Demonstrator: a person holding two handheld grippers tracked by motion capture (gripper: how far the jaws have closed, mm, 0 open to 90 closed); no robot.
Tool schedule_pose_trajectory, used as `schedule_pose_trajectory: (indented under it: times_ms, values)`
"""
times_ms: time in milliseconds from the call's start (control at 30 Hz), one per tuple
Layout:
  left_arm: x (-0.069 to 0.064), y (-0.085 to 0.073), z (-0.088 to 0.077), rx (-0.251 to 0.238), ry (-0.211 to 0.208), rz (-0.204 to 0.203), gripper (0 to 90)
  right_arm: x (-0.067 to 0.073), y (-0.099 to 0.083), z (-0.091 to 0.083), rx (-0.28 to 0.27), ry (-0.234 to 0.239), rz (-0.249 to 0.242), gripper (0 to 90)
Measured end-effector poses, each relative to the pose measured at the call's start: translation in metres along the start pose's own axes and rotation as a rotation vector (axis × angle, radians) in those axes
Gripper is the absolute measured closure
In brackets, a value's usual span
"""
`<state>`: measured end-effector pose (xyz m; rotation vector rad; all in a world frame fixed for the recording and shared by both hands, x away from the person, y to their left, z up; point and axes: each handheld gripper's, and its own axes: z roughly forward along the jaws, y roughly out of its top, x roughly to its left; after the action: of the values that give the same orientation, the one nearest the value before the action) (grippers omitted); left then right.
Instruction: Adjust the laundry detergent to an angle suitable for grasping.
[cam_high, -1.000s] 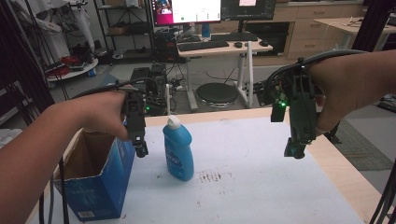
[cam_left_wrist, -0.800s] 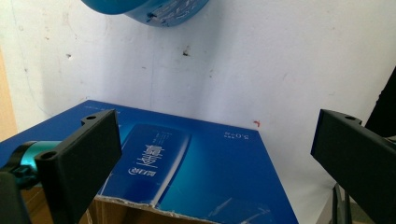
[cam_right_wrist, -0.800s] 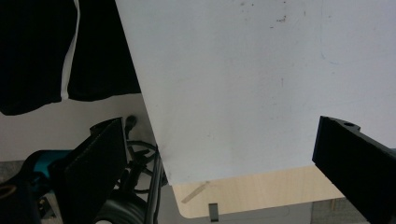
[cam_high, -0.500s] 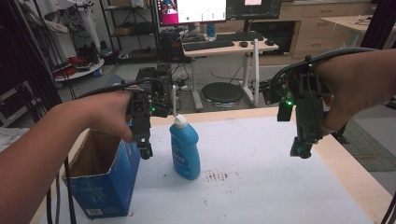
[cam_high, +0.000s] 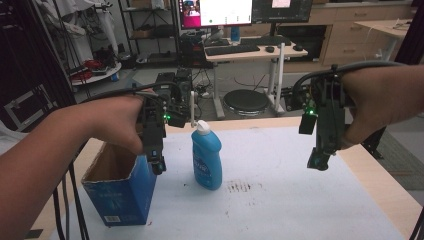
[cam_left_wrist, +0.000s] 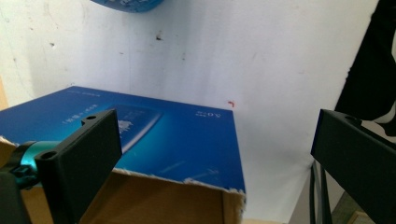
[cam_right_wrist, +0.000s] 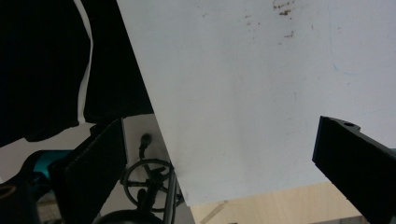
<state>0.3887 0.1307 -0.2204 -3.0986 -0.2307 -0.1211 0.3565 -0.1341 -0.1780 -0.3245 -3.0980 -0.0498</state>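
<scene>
A blue bottle (cam_high: 206, 160) with a white cap stands upright on the white table sheet (cam_high: 280, 200). Left of it is an open-topped blue cardboard box (cam_high: 120, 190). My left gripper (cam_high: 157, 165) hangs over the box's right rim, a short way left of the bottle and not touching it. In the left gripper view the jaws stand wide apart, open and empty (cam_left_wrist: 217, 123), above the box's blue side (cam_left_wrist: 154, 135); the bottle's base (cam_left_wrist: 126, 3) peeks in at the top edge. My right gripper (cam_high: 318, 162) hovers well right of the bottle, open and empty (cam_right_wrist: 222, 133) over the sheet (cam_right_wrist: 233, 70).
The table's wooden edge (cam_high: 380, 180) runs along the right, beyond the sheet, and also appears in the right gripper view (cam_right_wrist: 280, 205). Faint brown stains (cam_high: 240, 187) mark the sheet right of the bottle. Behind the table are a desk with monitors (cam_high: 250, 47) and a round stool (cam_high: 248, 100).
Both grippers have sunk slightly toward the table, and the right one has drawn a little nearer the bottle. Bottle and box stay put. Nothing was gripped or released.
</scene>
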Motion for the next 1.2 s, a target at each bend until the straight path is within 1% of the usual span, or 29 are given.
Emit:
schedule_pose_trajectory:
  times_ms: [33,133,167,200,233,267,300,367,400,433,467,500,567,633,667,700,733,800,833,867,1067,1200]
  values:
    - [-0.005,-0.003,-0.001,-0.007,-0.001,-0.007,1.7,0.000,0.000,0.001,-0.020,0.008,0.008,2.3]
    - [-0.008,-0.006,-0.002,-0.004,0.003,-0.010,1.7,-0.001,0.000,0.003,-0.065,0.010,0.030,2.3]
    - [-0.011,-0.008,-0.002,-0.005,0.003,-0.012,1.6,-0.002,0.000,0.004,-0.086,0.008,0.023,2.3]
    - [-0.011,-0.008,-0.002,-0.005,0.003,-0.012,1.6,-0.002,0.000,0.005,-0.107,0.009,0.030,2.3]
    - [-0.012,-0.009,-0.001,-0.003,0.001,-0.009,1.6,-0.002,0.000,0.005,-0.107,0.009,0.030,2.3]
    - [-0.013,-0.010,-0.001,-0.009,0.002,-0.016,1.7,-0.004,-0.001,0.009,-0.133,0.007,0.033,2.3]
    - [-0.014,-0.011,-0.001,-0.008,0.000,-0.018,1.7,-0.004,-0.001,0.009,-0.133,0.007,0.033,2.3]
    - [-0.015,-0.012,0.000,-0.005,-0.002,-0.015,1.7,-0.006,-0.001,0.013,-0.167,-0.003,0.041,2.3]
    - [-0.016,-0.013,0.000,-0.007,-0.005,-0.014,1.7,-0.008,0.000,0.018,-0.205,-0.013,0.052,2.3]
    - [-0.016,-0.013,0.000,-0.007,-0.005,-0.014,1.6,-0.008,0.000,0.018,-0.205,-0.013,0.052,2.3]
    - [-0.017,-0.014,0.000,-0.010,-0.004,-0.015,1.7,-0.010,0.000,0.024,-0.238,-0.014,0.064,2.3]
    - [-0.017,-0.014,0.000,-0.011,-0.006,-0.015,1.7,-0.010,0.000,0.024,-0.238,-0.014,0.064,2.3]
    - [-0.018,-0.015,-0.001,-0.011,-0.010,-0.016,1.7,-0.012,0.001,0.030,-0.290,-0.014,0.076,2.3]
    - [-0.019,-0.015,-0.002,-0.010,-0.011,-0.014,1.7,-0.013,0.003,0.034,-0.323,-0.021,0.096,2.3]
    - [-0.019,-0.015,-0.002,-0.009,-0.012,-0.013,1.7,-0.014,0.004,0.038,-0.363,-0.020,0.104,2.3]
    - [-0.020,-0.015,-0.003,-0.010,-0.014,-0.012,1.7,-0.014,0.004,0.041,-0.380,-0.019,0.115,2.3]
    - [-0.020,-0.015,-0.003,-0.010,-0.014,-0.012,1.6,-0.014,0.005,0.043,-0.391,-0.023,0.113,2.3]
    - [-0.021,-0.015,-0.003,-0.010,-0.014,-0.009,1.7,-0.014,0.005,0.043,-0.391,-0.023,0.113,2.3]
    - [-0.022,-0.015,-0.003,-0.010,-0.015,-0.007,1.7,-0.014,0.006,0.045,-0.403,-0.026,0.116,2.3]
    - [-0.022,-0.015,-0.003,-0.008,-0.017,-0.007,1.7,-0.015,0.007,0.049,-0.428,-0.030,0.114,2.3]
    - [-0.023,-0.014,-0.002,-0.010,-0.024,-0.008,1.7,-0.019,0.013,0.060,-0.492,-0.026,0.123,2.3]
    - [-0.023,-0.013,-0.002,-0.009,-0.035,-0.005,1.7,-0.021,0.020,0.067,-0.528,-0.041,0.135,2.3]
